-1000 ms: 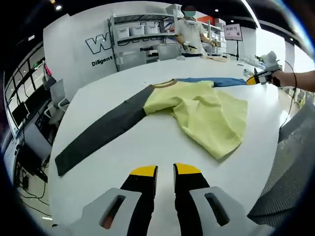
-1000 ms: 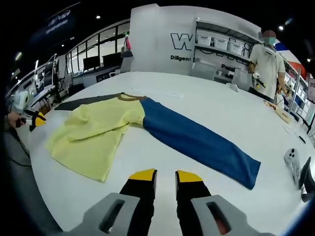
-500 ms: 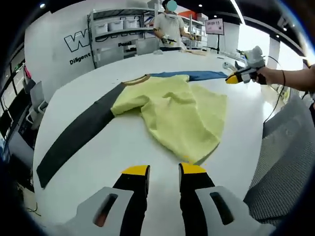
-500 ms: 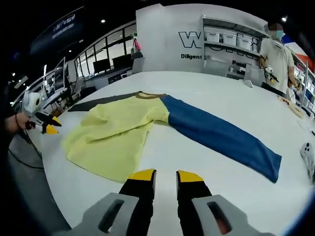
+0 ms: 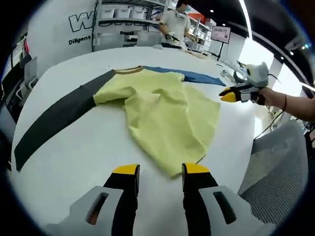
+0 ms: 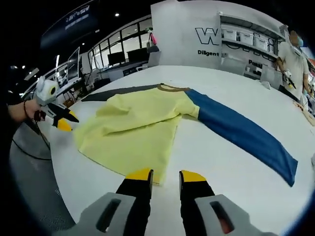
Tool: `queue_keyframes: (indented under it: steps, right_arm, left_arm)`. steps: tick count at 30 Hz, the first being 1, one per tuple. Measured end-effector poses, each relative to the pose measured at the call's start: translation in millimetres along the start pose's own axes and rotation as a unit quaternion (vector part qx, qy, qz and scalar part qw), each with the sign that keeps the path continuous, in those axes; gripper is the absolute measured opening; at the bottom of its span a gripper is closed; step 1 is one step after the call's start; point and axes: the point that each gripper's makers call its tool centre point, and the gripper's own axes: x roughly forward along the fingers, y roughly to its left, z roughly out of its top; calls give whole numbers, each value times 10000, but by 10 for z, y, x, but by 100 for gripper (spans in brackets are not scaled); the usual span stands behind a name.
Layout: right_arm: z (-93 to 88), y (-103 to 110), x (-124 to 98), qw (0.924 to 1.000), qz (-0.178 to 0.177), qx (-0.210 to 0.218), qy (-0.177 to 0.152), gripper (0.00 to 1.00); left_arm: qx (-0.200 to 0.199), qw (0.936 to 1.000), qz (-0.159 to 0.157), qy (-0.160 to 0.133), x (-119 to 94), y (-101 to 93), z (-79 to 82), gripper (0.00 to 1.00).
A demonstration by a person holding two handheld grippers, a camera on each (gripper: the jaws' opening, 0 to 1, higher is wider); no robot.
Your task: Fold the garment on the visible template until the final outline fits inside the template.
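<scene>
Both my claws, left (image 5: 158, 170) and right (image 6: 165, 175), hover released at the yellow shirt's (image 5: 167, 110) hem on the white table (image 5: 74, 147).

Showing on the white back wall (image 6: 182, 29), left of the metal shelving rack (image 6: 246, 42): a large dark "W", cut off, with smaller "Diligent" beneath. Small framed pink sign (image 5: 220, 33) lettering too blurred to read.

The garment (image 5: 167, 110) is soft matt cloth, creased across its yellow body, with a smoother dark grey sleeve (image 5: 54, 123) and blue sleeve (image 6: 246, 132). The white bench (image 5: 74, 162) looks smooth with a faint sheen.
</scene>
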Motion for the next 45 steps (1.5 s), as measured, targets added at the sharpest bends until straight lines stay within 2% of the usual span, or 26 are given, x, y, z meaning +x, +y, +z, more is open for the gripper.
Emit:
queue_keyframes:
  steps: [4, 6, 7, 9, 12, 18, 22, 26, 28, 29, 30, 34, 36, 37, 38, 39, 42, 44, 45]
  right_arm:
    - [-1, 73, 81, 10000, 45, -25, 60, 16]
    - [43, 5, 95, 9994, -226, -247, -60, 17]
    - [44, 33, 111, 9990, -182, -403, -41, 17]
    - [13, 99, 145, 9999, -16, -87, 57, 16]
    - [-23, 81, 172, 9992, -115, -322, 204, 16]
    - [-80, 88, 203, 9990, -83, -299, 312, 14]
    - [-92, 91, 215, 9990, -123, -333, 280, 15]
    - [-85, 103, 226, 9985, -185, -437, 265, 6]
    - [-85, 125, 219, 9963, -194, -772, 332, 0]
    - [-81, 145, 222, 9961, -176, -808, 315, 0]
    - [-80, 137, 223, 9962, -235, -783, 307, 0]
    - [-101, 130, 214, 9969, -247, -661, 343, 0]
    - [-63, 125, 177, 9978, -254, -552, 251, 0]
    - [-40, 130, 157, 9983, -242, -483, 210, 0]
    - [3, 138, 119, 9987, -233, -422, 145, 0]
    - [29, 135, 93, 9989, -260, -371, 97, 0]
    - [102, 140, 13, 9993, -302, -207, -29, 0]
    - [138, 143, -31, 9993, -331, -173, -78, 0]
    - [171, 157, -57, 9992, -319, -182, -126, 0]
  left_arm:
    - [-128, 9999, -52, 57, 75, -35, 17, 27]
    - [-173, 9998, -30, 91, 111, -48, 23, 27]
    - [-155, 9998, -49, 102, 119, -76, 30, 27]
    - [-187, 9998, -84, 61, 132, -96, 54, 26]
    - [-63, 9999, -77, 118, 176, -108, 39, 25]
    - [-339, 9993, 3, 129, 181, -42, 7, 20]
    - [-323, 9993, 20, 167, 172, -43, -18, 16]
    - [-420, 9990, -25, 117, 187, -69, -29, 8]
    - [-382, 9992, 51, 138, 176, -65, -43, 3]
    - [-332, 9994, 73, 53, 169, -54, -19, 1]
    - [-309, 9991, 108, -279, 160, -36, 82, 1]
    - [-428, 9986, 145, -274, 84, -1, 67, 1]
    - [-489, 9982, 176, -298, 61, 22, 71, 1]
    - [-586, 9974, 224, -347, 36, 40, 87, 0]
    - [-794, 9950, 246, -555, -19, 58, 158, 0]
    - [-859, 9942, 268, -593, -75, 73, 178, 0]
    - [-752, 9944, 365, -639, -170, 95, 227, 0]
    - [-711, 9932, 445, -802, -228, 105, 307, 0]
    - [-514, 9927, 448, -997, -269, 101, 400, 0]
